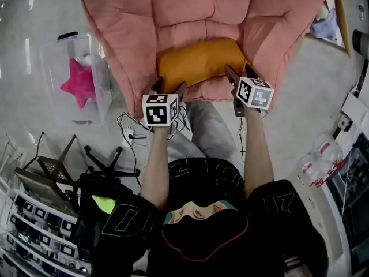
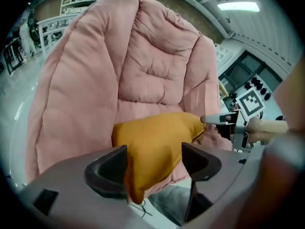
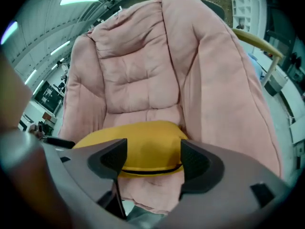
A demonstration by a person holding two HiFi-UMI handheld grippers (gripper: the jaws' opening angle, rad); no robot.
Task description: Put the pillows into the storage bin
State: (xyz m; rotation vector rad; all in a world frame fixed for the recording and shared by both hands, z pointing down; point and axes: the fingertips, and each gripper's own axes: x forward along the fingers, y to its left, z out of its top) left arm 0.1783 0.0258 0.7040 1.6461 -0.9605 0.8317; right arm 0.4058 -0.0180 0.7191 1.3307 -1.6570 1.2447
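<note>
A yellow pillow point(image 1: 199, 61) lies on the seat of a pink padded chair point(image 1: 196, 10). My left gripper point(image 1: 170, 86) is at the pillow's near left corner, and its jaws stand open. In the left gripper view that gripper point(image 2: 155, 163) has the pillow's corner point(image 2: 152, 147) between its jaws, with no pad pressing on it. My right gripper point(image 1: 240, 71) is at the pillow's right end, also open. Its own view shows the gripper point(image 3: 148, 161) with the pillow point(image 3: 143, 147) just beyond its jaws. A clear storage bin point(image 1: 52, 68) on the floor to the left holds a pink star pillow point(image 1: 79, 82).
Cables point(image 1: 130, 128) and a black stand's legs point(image 1: 106, 160) lie on the floor by the person's legs. Shelves of small boxes point(image 1: 34, 224) fill the lower left. Water bottles point(image 1: 320, 154) and clutter sit at the right.
</note>
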